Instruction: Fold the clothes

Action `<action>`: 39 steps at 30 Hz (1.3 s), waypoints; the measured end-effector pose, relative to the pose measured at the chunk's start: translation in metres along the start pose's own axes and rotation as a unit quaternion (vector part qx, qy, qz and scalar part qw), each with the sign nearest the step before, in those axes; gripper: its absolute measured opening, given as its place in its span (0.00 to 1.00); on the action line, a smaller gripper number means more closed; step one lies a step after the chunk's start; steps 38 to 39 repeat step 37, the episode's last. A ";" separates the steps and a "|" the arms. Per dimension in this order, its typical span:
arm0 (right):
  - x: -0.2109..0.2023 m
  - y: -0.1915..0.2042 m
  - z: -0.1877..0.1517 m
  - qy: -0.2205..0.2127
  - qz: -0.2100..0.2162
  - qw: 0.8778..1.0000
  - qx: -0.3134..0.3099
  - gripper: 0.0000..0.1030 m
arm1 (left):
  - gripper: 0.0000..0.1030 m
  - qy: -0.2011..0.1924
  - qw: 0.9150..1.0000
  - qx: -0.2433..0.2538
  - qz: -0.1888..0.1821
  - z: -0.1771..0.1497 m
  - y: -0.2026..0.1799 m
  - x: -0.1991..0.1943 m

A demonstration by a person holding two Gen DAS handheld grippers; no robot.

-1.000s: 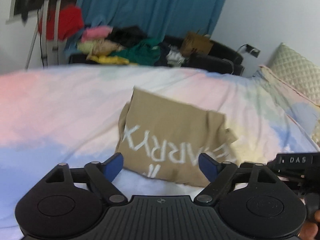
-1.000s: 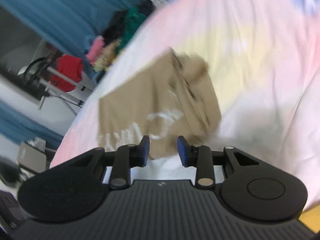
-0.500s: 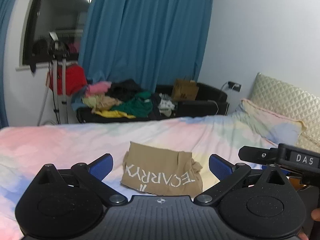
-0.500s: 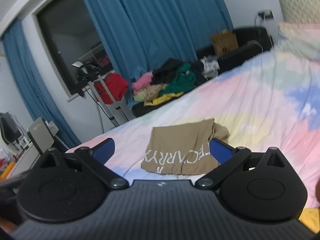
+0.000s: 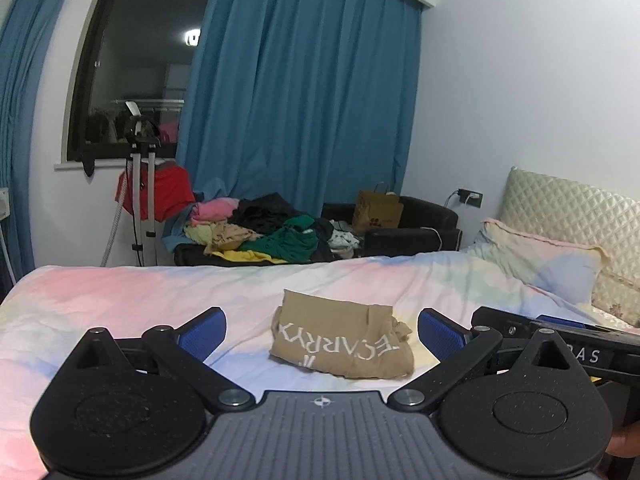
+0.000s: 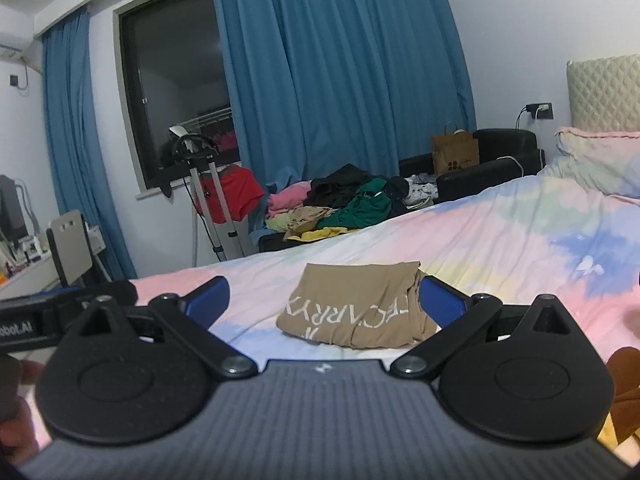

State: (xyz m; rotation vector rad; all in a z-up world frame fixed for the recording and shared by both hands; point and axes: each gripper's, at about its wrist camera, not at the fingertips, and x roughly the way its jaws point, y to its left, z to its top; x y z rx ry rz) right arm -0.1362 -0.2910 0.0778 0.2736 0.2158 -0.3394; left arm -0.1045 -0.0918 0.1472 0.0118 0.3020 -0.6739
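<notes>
Both grippers pulled back and spread wide, tan shirt folded on the bed.

My left gripper (image 5: 322, 330) and right gripper (image 6: 323, 300) hold nothing now; a second ago the right was pinched narrow close over the tan shirt (image 5: 342, 338), and both have since lifted away, so I judge this garment finished, a compact rectangle mid-bedspread (image 5: 120, 300). Left view alone shows bunched cloth at the shirt's right end; right view alone shows a desk and chair (image 6: 70, 248). An unfolded clothes pile (image 5: 260, 236) waits beyond.
</notes>
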 end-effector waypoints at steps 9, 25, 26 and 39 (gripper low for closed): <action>0.014 0.009 -0.029 -0.015 -0.012 1.000 -0.004 1.00 | 1.00 0.016 1.000 -0.016 0.011 -0.033 0.022 0.010; 0.034 0.024 -0.055 0.005 -0.034 0.999 -0.032 1.00 | 1.00 0.013 0.999 -0.029 0.044 -0.053 0.048 0.016; 0.034 0.025 -0.056 0.005 -0.036 0.999 -0.035 1.00 | 1.00 0.015 0.999 -0.025 0.046 -0.054 0.047 0.017; 0.034 0.028 -0.057 0.012 -0.043 0.998 -0.048 1.00 | 1.00 0.019 0.998 0.005 0.064 -0.057 0.040 0.019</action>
